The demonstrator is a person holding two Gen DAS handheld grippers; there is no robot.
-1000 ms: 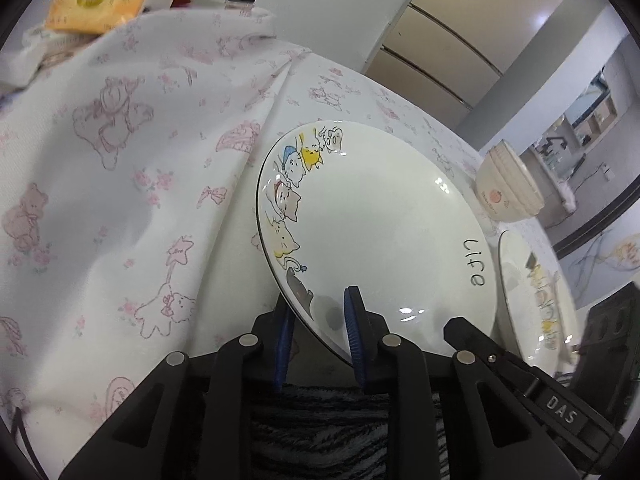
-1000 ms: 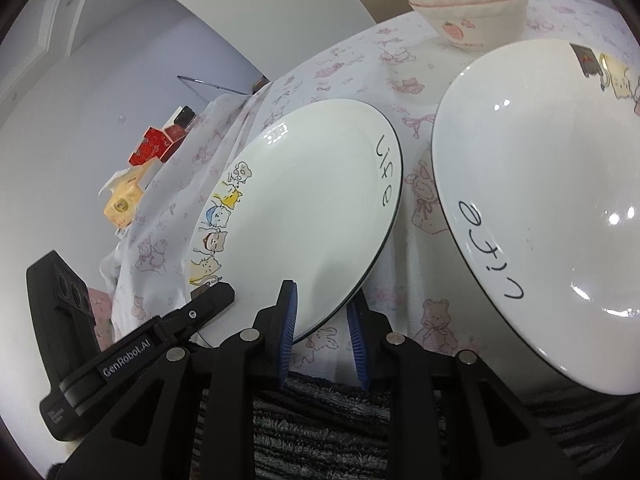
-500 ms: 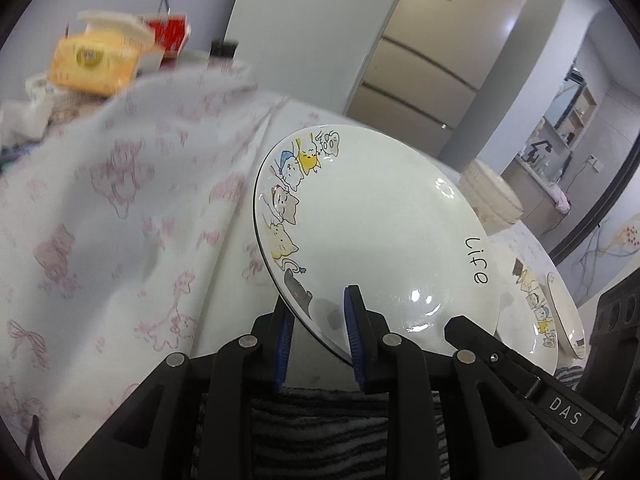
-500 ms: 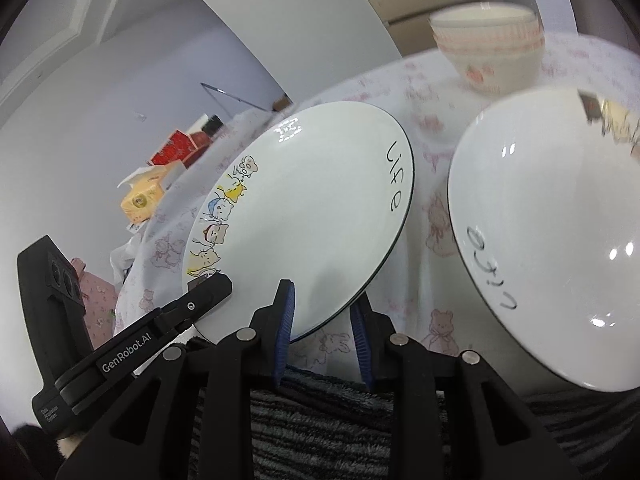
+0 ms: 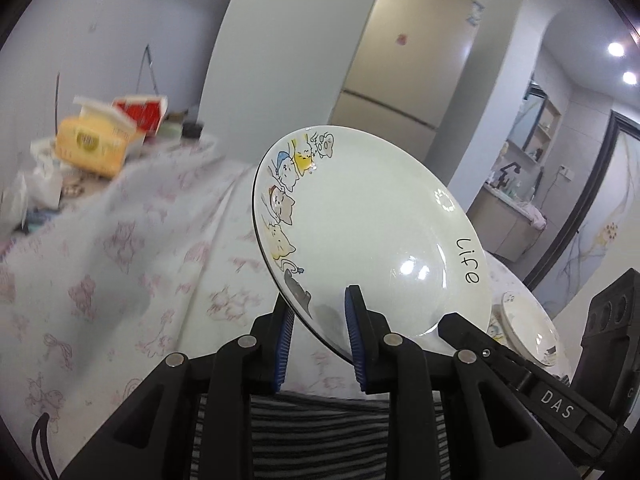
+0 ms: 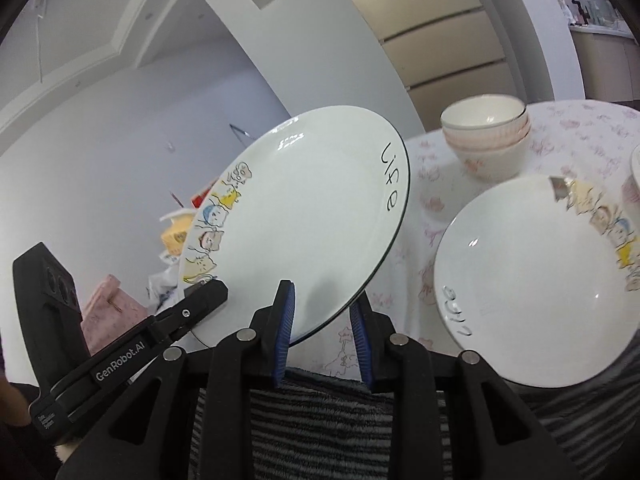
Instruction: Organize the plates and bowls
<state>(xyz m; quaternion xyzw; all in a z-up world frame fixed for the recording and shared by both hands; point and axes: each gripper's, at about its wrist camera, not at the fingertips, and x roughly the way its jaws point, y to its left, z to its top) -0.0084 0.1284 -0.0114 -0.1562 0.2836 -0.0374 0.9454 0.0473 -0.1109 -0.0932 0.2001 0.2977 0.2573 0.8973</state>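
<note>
A white plate with cartoon cats and the word "life" on its rim hangs tilted above the table. My left gripper is shut on its near rim, blue pads on either face. My right gripper is shut on the same plate, a little further along that rim. Each gripper shows in the other's view: the right gripper and the left gripper reach the plate's edge. A second matching plate lies on the table to the right. Behind it stands a stack of pink-and-white bowls.
The table wears a white cloth with pink prints. A yellow tissue pack and a red box sit at its far left. Another bowl's edge shows at the far right. A striped fabric lies under the grippers.
Both grippers have risen with the plate in their hold. The plate has come up off the cloth and now stands higher and more tilted. The second plate and bowls look lower and farther off.
</note>
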